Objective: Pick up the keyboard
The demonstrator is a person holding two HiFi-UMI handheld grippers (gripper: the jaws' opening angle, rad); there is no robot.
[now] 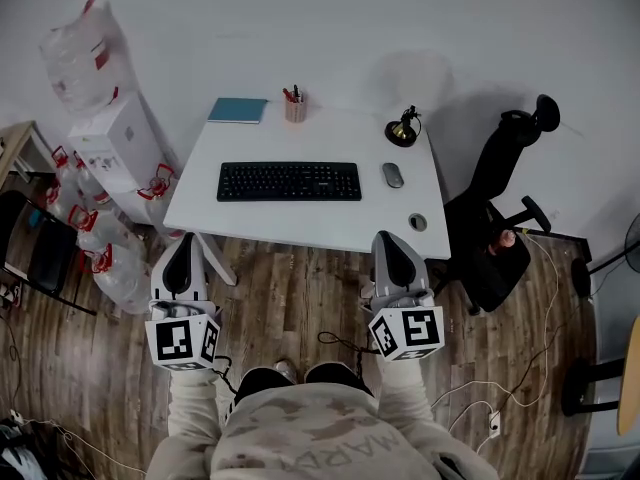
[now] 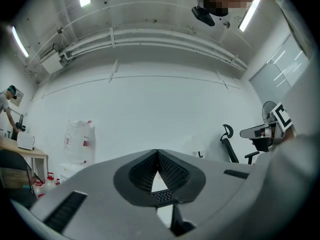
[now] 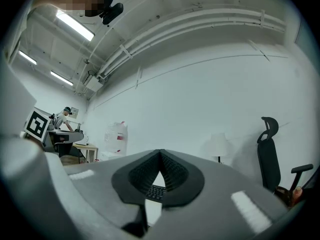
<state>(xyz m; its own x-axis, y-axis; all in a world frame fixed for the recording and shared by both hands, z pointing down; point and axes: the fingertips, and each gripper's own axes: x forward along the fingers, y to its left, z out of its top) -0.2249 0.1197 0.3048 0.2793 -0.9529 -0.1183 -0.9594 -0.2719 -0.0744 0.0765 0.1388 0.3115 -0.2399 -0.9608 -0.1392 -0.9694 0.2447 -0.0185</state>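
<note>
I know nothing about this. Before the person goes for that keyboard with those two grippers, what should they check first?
1. Keyboard in plain sight with nothing on it: ok.
2. Grippers open to take it: not ok. The left gripper and right gripper are both shut and empty.
3. Grippers at the keyboard: not ok. Both are back by the near edge of the desk, apart from the keyboard.
4. Free room at the keyboard's ends: ok. The mouse lies beside the right end without touching it.
5. Keyboard free of a cable: cannot tell.
</note>
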